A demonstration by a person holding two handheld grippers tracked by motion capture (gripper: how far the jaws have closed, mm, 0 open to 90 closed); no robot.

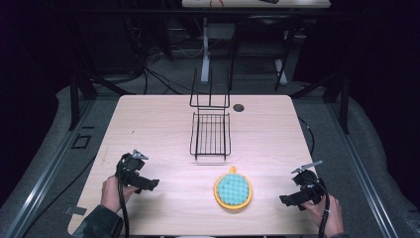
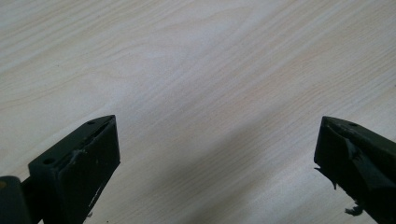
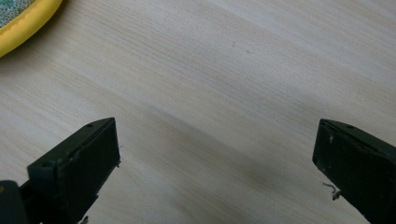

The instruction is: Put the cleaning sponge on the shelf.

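A round pad with a yellow rim and teal middle (image 1: 233, 191) lies flat on the wooden table (image 1: 148, 129), near the front, right of centre. A black wire rack (image 1: 210, 133) stands behind it at the table's middle. My left gripper (image 1: 148, 184) is held low at the front left, pointing right toward the pad, jaws wide apart over bare wood (image 2: 215, 140). My right gripper (image 1: 288, 199) sits at the front right, pointing left, also open and holding nothing (image 3: 215, 149). The pad's yellow rim (image 3: 23, 23) peeks into the top left corner of the right gripper view.
A dark round hole (image 1: 239, 107) is set in the table near its back edge, right of the rack. Beyond the table stand black frame legs, cables on the floor and another desk (image 1: 252, 5). Bare wood lies between both grippers and the pad.
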